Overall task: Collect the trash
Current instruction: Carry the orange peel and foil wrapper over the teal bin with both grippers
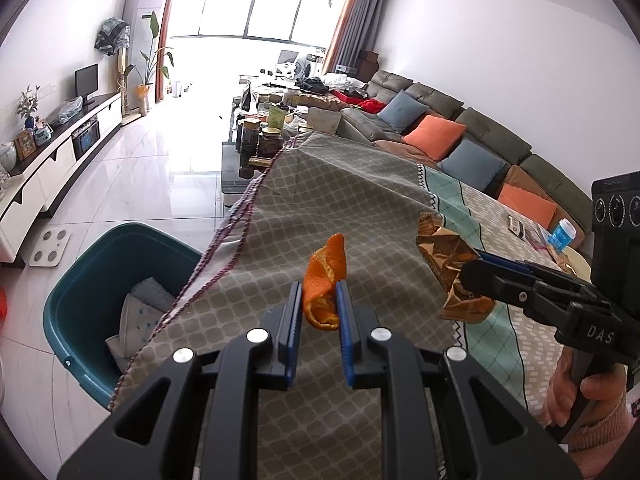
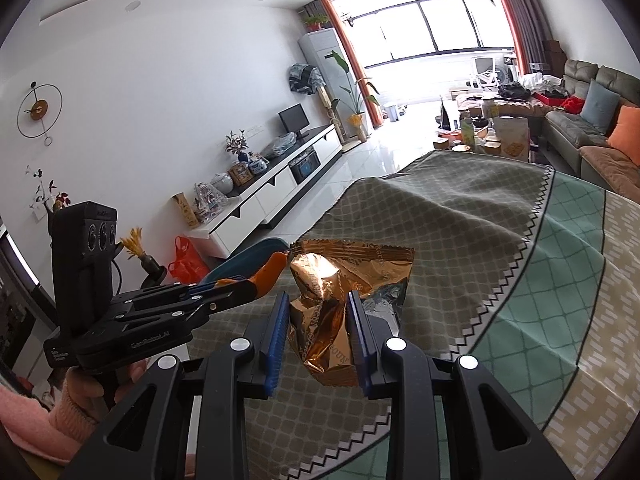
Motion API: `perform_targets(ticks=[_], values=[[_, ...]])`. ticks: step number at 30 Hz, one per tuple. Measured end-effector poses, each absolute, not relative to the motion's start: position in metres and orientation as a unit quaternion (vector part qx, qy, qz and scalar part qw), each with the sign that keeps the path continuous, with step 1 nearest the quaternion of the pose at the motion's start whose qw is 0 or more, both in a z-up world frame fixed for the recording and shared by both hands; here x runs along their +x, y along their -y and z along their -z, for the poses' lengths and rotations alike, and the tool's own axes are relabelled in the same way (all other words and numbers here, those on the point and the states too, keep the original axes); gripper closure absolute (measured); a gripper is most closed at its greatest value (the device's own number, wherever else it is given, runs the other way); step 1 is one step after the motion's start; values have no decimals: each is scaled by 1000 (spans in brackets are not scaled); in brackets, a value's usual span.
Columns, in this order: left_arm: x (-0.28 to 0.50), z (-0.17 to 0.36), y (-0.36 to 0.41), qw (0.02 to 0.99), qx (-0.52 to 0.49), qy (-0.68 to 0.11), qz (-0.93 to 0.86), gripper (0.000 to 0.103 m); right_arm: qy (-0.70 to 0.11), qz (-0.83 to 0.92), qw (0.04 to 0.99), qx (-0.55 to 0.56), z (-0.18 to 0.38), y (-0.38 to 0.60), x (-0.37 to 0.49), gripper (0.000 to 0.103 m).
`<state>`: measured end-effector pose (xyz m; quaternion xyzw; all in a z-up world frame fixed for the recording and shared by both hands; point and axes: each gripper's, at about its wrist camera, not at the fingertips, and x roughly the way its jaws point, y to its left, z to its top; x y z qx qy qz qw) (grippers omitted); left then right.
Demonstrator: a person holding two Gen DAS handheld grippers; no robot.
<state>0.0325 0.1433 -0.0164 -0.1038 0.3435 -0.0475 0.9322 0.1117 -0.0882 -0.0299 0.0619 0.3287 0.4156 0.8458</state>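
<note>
Peel [image 1: 323,280], orange, clamped in left gripper [image 1: 319,304] above the cloth-covered counter [image 1: 340,208]; long axis roughly upright, tip up. Light and floppy, probably slick inside, so mid-body grip suits. Wrapper [image 2: 340,300], gold foil, pinched in right gripper [image 2: 318,320]: light, crinkly, crushes easily. Teal bin [image 1: 120,264] sits lower left, beside the counter.

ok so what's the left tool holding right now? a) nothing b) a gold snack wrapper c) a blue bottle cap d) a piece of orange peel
d: the left tool is shut on the orange peel, lifted above the tablecloth, while the gold wrapper sits in the right tool.
</note>
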Motion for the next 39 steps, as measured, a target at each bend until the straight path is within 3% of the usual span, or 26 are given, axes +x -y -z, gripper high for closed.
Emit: perform_targets(ticks=[39], values=[[21,16,-178,934,-117,-337,8,85,-329,-455,826,44,28,52,104,74]])
